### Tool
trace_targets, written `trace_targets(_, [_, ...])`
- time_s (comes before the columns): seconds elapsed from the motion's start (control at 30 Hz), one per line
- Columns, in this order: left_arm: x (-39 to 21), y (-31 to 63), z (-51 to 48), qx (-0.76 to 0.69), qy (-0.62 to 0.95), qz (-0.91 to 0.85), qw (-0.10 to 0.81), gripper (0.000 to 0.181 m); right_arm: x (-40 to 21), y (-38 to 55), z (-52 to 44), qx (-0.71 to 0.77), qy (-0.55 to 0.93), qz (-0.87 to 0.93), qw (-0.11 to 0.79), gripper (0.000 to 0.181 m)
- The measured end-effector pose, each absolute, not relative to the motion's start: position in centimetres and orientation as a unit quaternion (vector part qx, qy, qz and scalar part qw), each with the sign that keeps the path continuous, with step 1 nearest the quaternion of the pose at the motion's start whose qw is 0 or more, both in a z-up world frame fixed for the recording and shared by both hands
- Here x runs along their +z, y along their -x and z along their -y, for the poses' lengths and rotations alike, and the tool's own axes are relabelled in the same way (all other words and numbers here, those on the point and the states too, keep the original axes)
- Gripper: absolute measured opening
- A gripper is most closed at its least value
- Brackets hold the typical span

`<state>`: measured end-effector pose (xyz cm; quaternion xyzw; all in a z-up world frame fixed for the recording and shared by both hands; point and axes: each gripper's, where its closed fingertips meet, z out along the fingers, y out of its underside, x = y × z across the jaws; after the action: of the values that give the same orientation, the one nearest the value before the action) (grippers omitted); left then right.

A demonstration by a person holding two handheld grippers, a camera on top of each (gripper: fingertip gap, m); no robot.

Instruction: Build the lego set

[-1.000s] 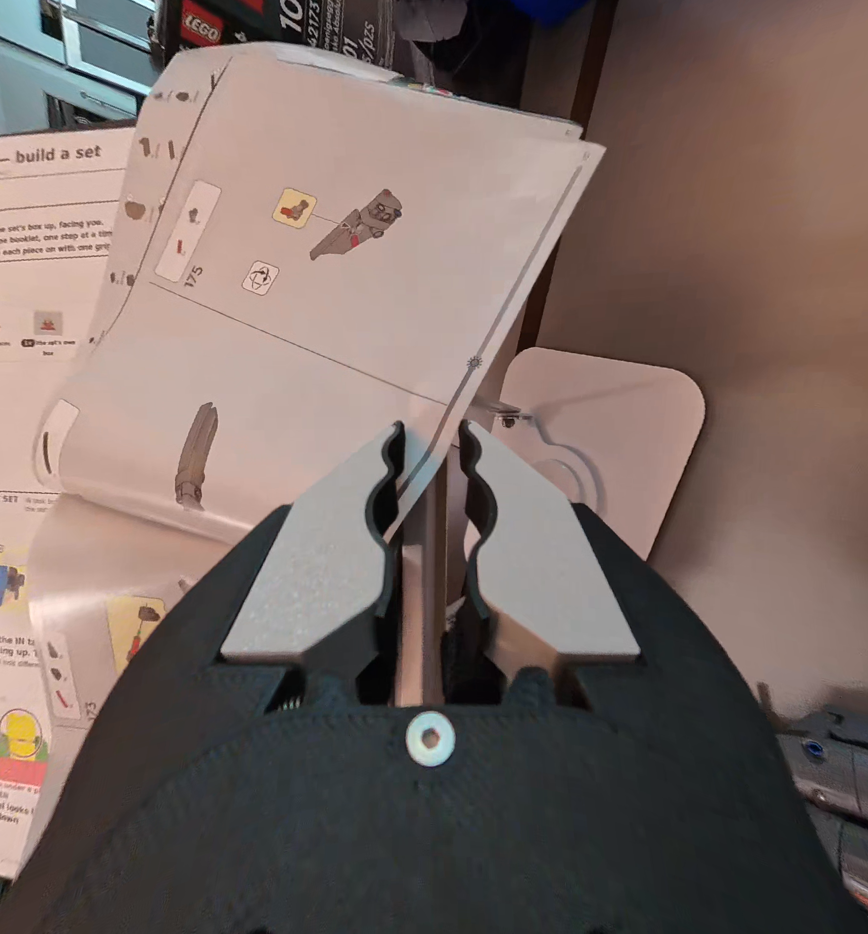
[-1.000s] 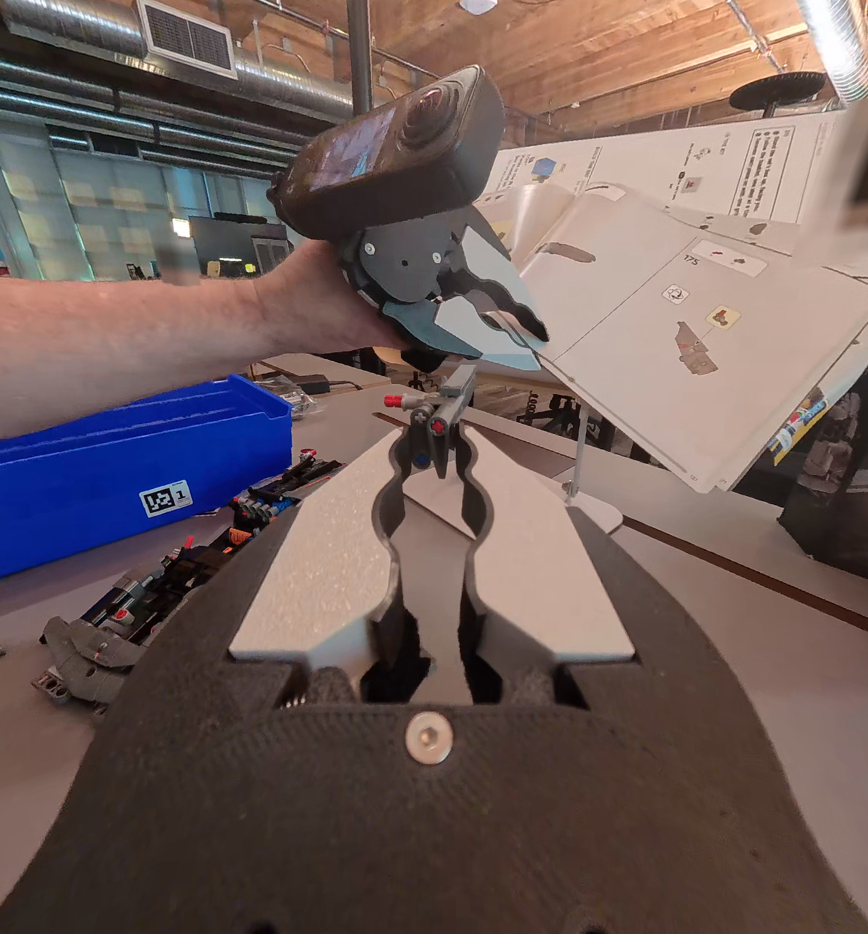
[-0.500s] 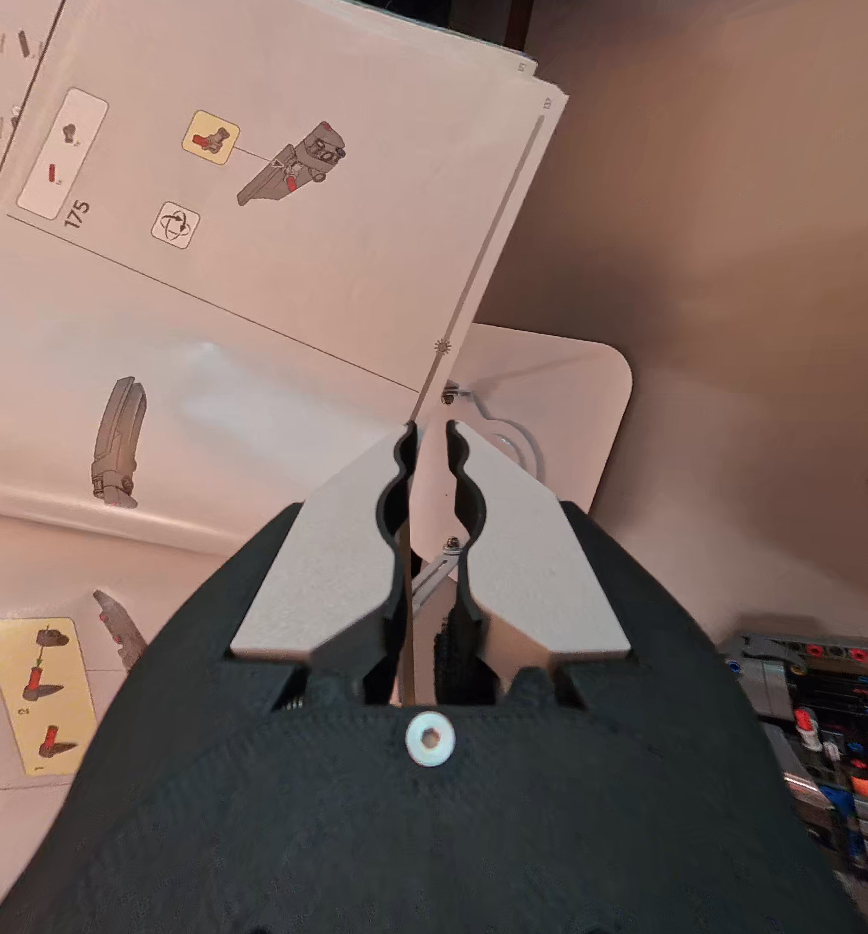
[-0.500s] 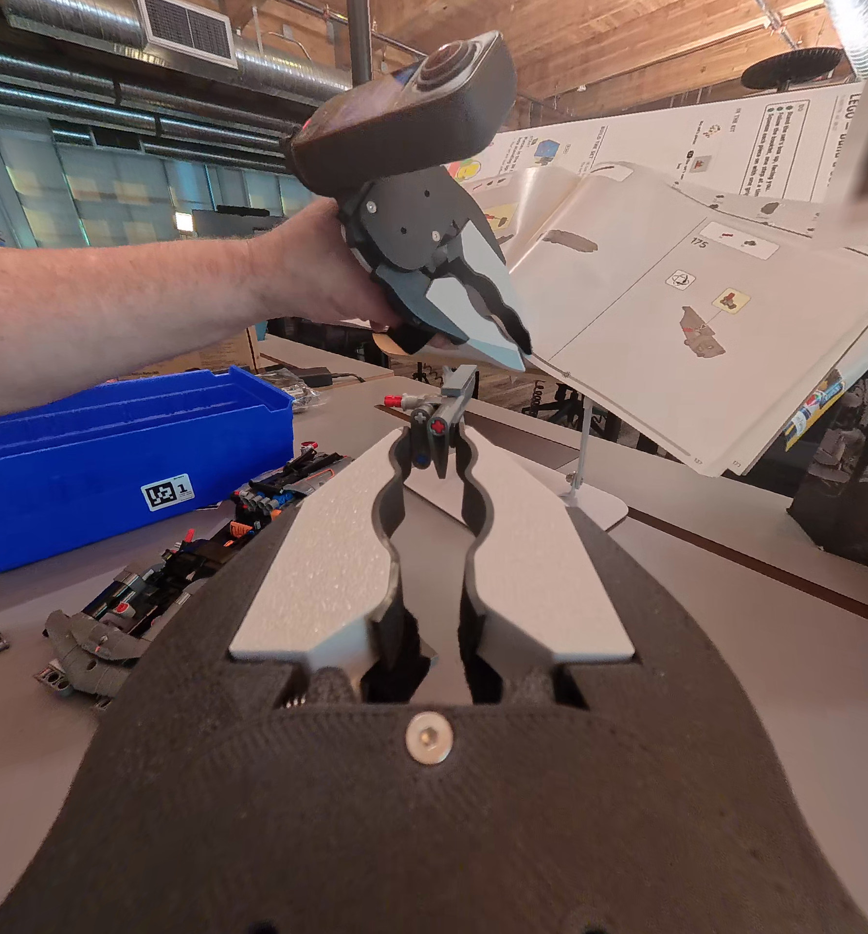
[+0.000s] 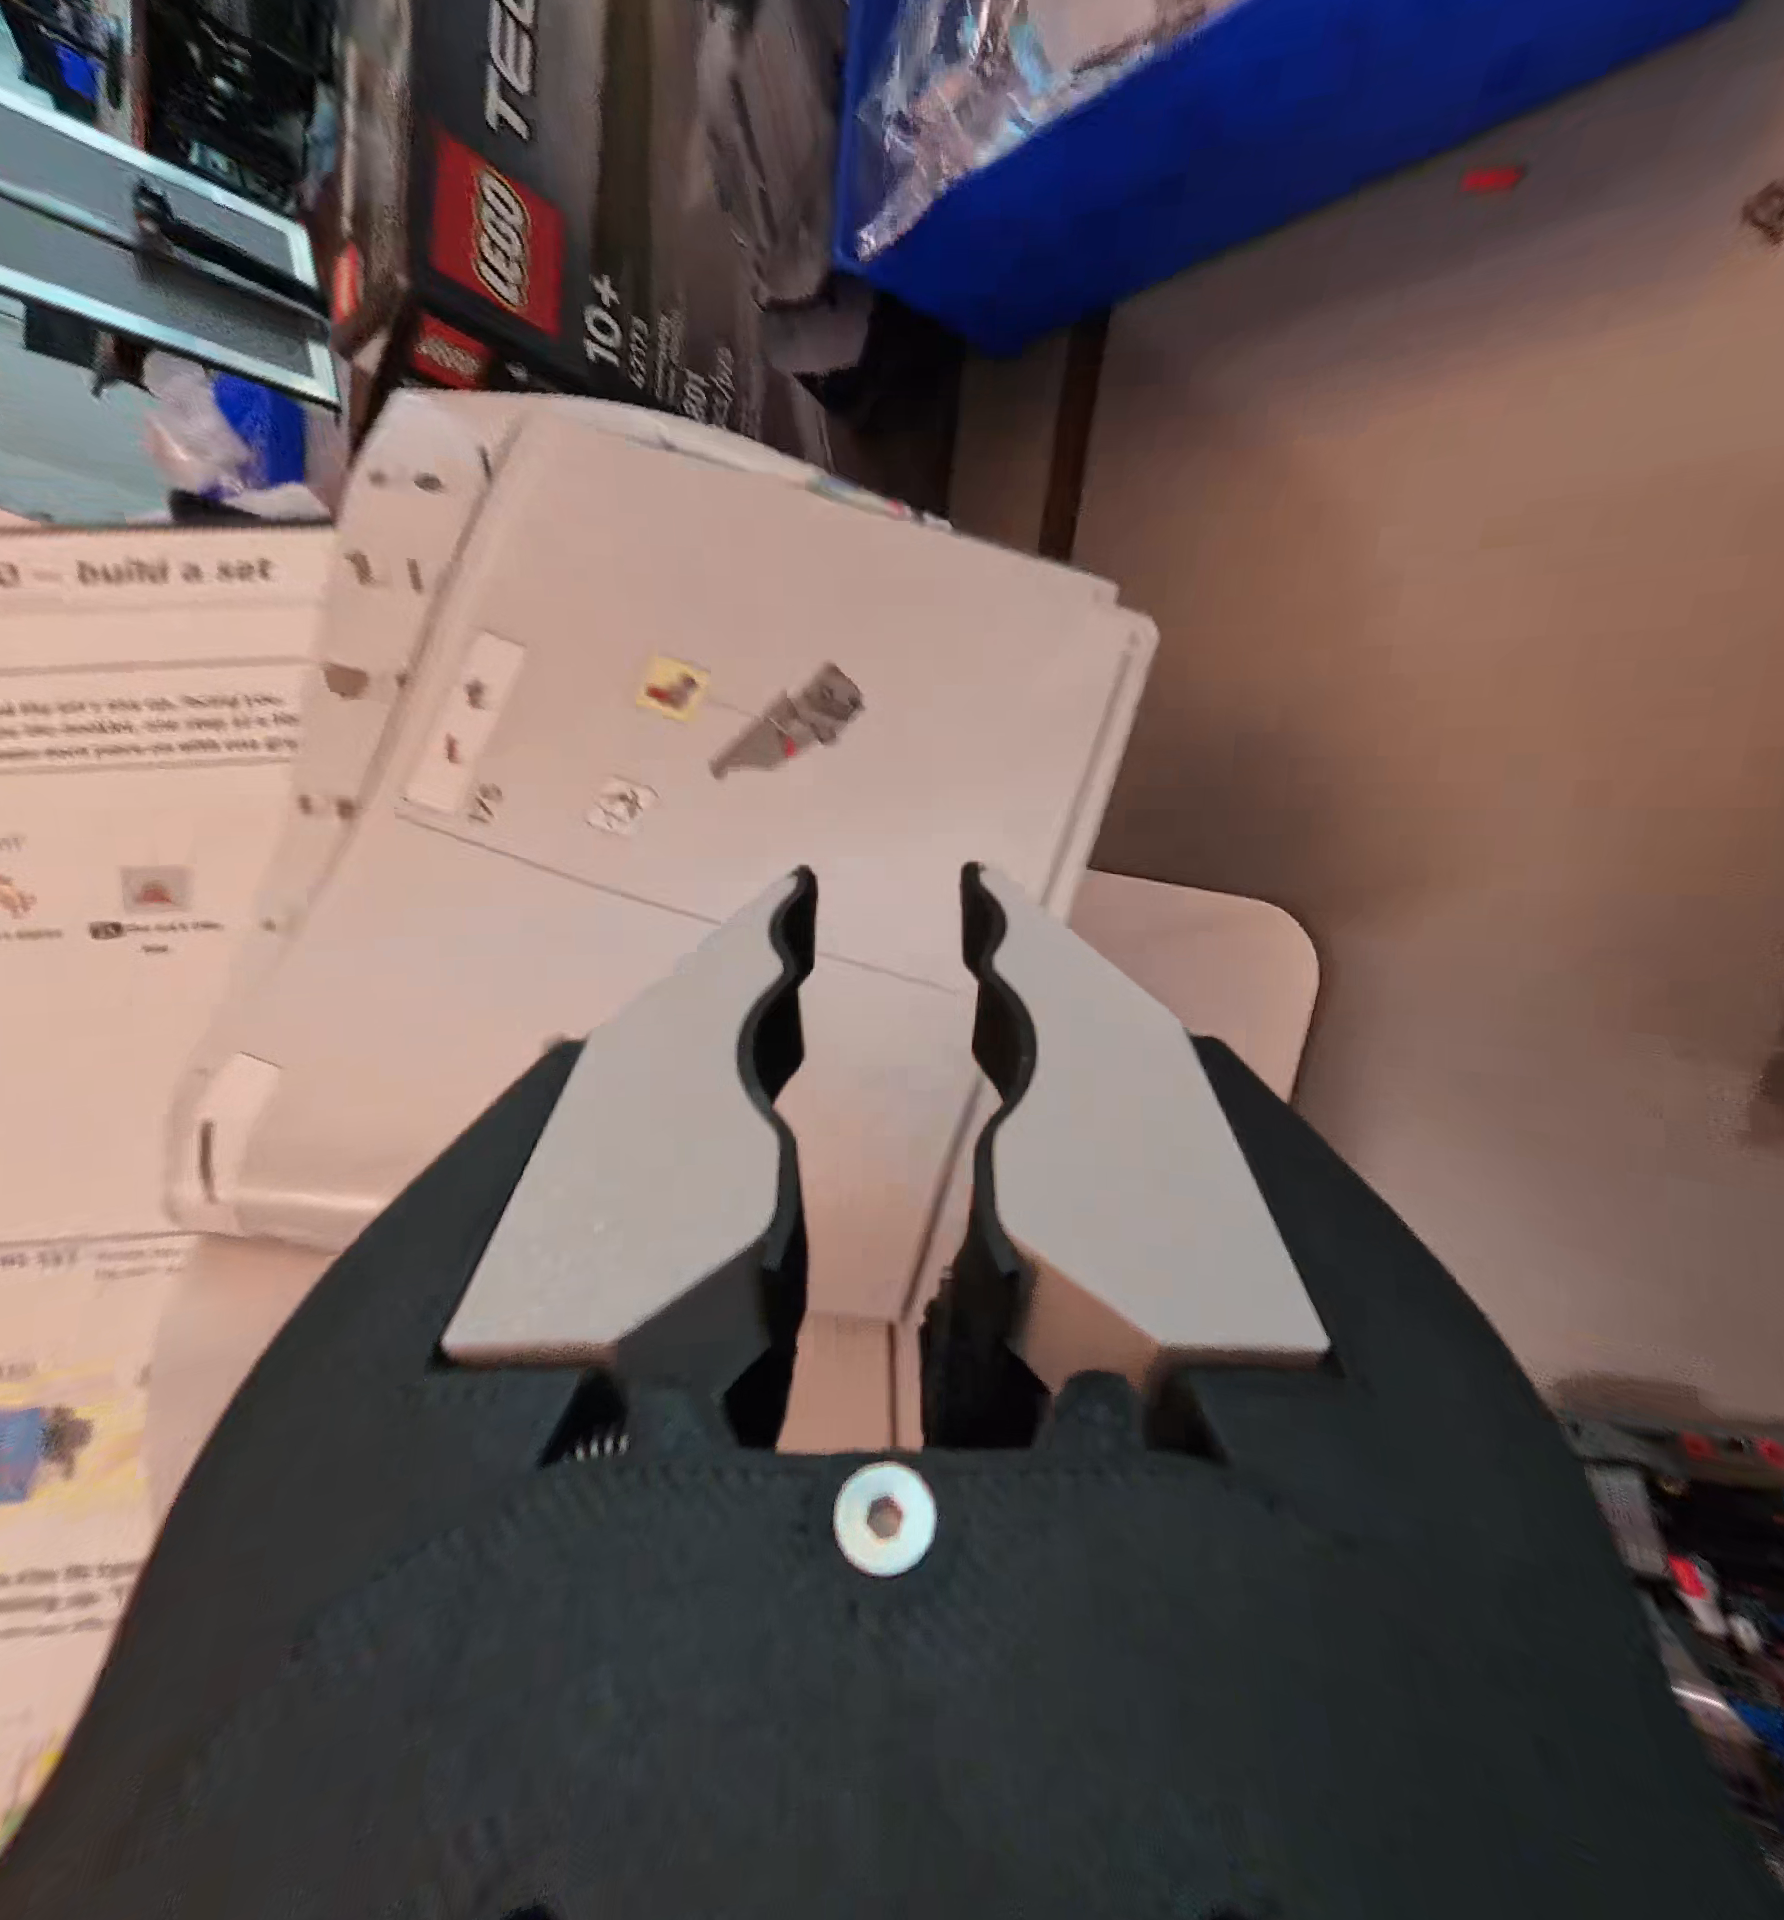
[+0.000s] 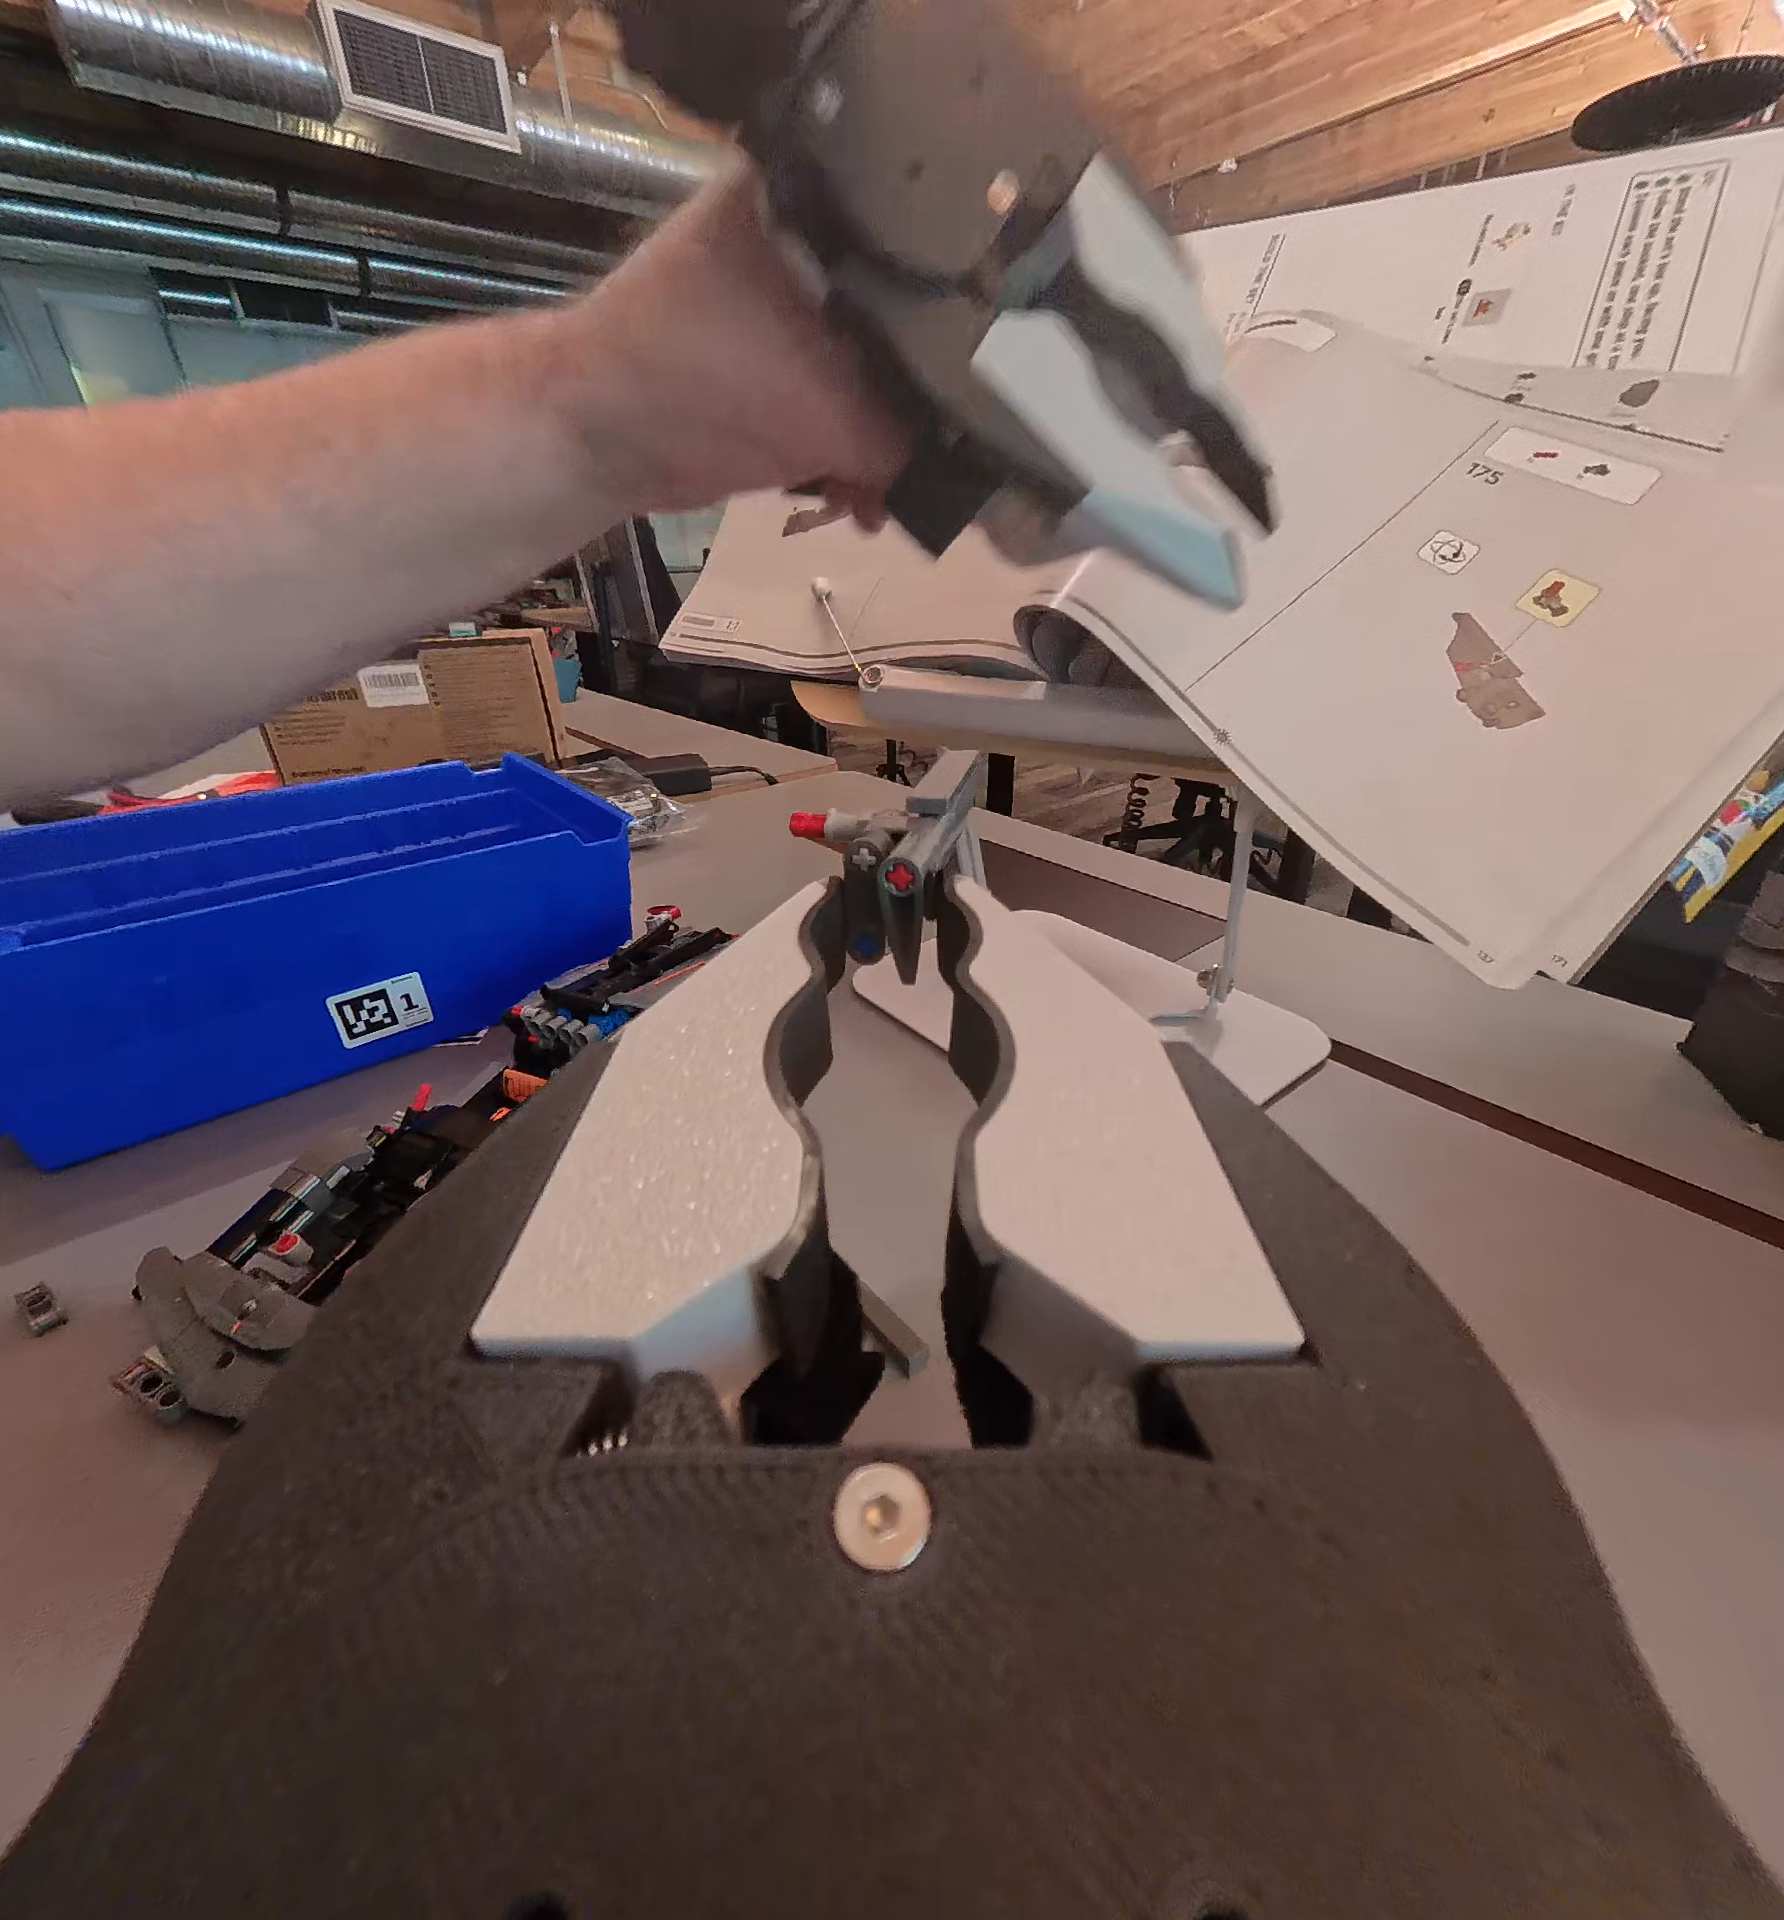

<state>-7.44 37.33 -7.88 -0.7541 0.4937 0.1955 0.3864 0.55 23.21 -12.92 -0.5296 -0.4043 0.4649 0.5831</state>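
Note:
My right gripper (image 6: 890,914) is shut on a small grey lego assembly (image 6: 893,868) with red pins, held above the table. My left gripper (image 5: 888,894) is open and empty, in front of the open instruction booklet (image 5: 722,831) on its white stand (image 5: 1252,997). In the right wrist view the left gripper (image 6: 1179,457) is blurred, raised over the booklet (image 6: 1439,665), with nothing between its fingers. A partly built dark lego model (image 6: 348,1195) lies on the table at the left.
A blue bin (image 6: 244,935) stands at the left on the grey table (image 6: 1490,1351). A small grey piece (image 6: 39,1307) lies loose near it. The dark set box (image 5: 576,229) and a printed sheet (image 5: 88,831) stand behind the booklet. A cardboard box (image 6: 420,707) sits farther back. One gripper's finger ends stand about 15 cm off the other's. My left tips are about 35 cm from the partly built dark lego model (image 6: 348,1195), my right tips only 25 cm.
My left gripper closed on the booklet page's edge, then opened, let it go and pulled back up. The page now lies flat. My right gripper kept still with the grey assembly.

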Motion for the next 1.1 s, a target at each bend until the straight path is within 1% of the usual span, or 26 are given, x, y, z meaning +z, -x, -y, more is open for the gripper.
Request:
trace_targets(0.07, [-5.9, 7.1, -39.7, 0.196, 0.755, -0.479, 0.402, 0.035, -13.0, -0.4, -23.0, 0.467, 0.527, 0.408, 0.582, 0.015])
trace_targets(0.13, [-4.6, 9.2, -42.8, 0.249, 0.758, -0.455, 0.395, 0.047, -13.0, -0.4, -23.0, 0.468, 0.526, 0.409, 0.581, 0.015])
trace_targets(0.17, [-4.7, 11.2, -44.3, 0.277, 0.769, -0.437, 0.375, 0.057, -12.9, -0.5, -23.0, 0.469, 0.525, 0.407, 0.582, 0.015])
trace_targets(0.23, [-6.1, 14.3, -46.1, 0.281, 0.802, -0.404, 0.339, 0.066, -12.8, -0.6, -23.0, 0.473, 0.525, 0.403, 0.581, 0.015])
trace_targets(0.3, [-7.0, 15.1, -46.8, 0.257, 0.814, -0.396, 0.339, 0.074, -12.8, -0.6, -23.0, 0.479, 0.526, 0.401, 0.577, 0.015])
trace_targets(0.4, [-7.6, 15.1, -47.1, 0.257, 0.808, -0.398, 0.350, 0.070, -13.1, -0.3, -22.7, 0.486, 0.526, 0.403, 0.569, 0.015])
trace_targets(0.53, [-7.9, 15.1, -47.2, 0.258, 0.798, -0.407, 0.362, 0.054, -13.4, 0.1, -22.6, 0.496, 0.530, 0.402, 0.558, 0.015])
trace_targets(0.7, [-8.4, 14.8, -47.3, 0.263, 0.788, -0.426, 0.359, 0.020, -13.7, 0.1, -22.7, 0.495, 0.533, 0.403, 0.556, 0.015])
trace_targets(0.77, [-8.6, 14.6, -47.4, 0.271, 0.783, -0.431, 0.359, 0.012, -13.6, 0.0, -22.8, 0.493, 0.536, 0.402, 0.555, 0.015])
trace_targets(0.87, [-8.5, 14.2, -47.0, 0.256, 0.787, -0.428, 0.364, 0.013, -14.2, 0.4, -22.2, 0.483, 0.538, 0.431, 0.540, 0.015])
trace_targets(0.97, [-8.2, 13.5, -46.2, 0.247, 0.787, -0.430, 0.367, 0.015, -18.2, 1.7, -20.8, 0.430, 0.576, 0.520, 0.461, 0.015])
trace_targets(1.1, [-8.1, 12.3, -44.4, 0.206, 0.793, -0.431, 0.378, 0.031, -22.4, 1.3, -17.6, 0.394, 0.600, 0.594, 0.363, 0.015])
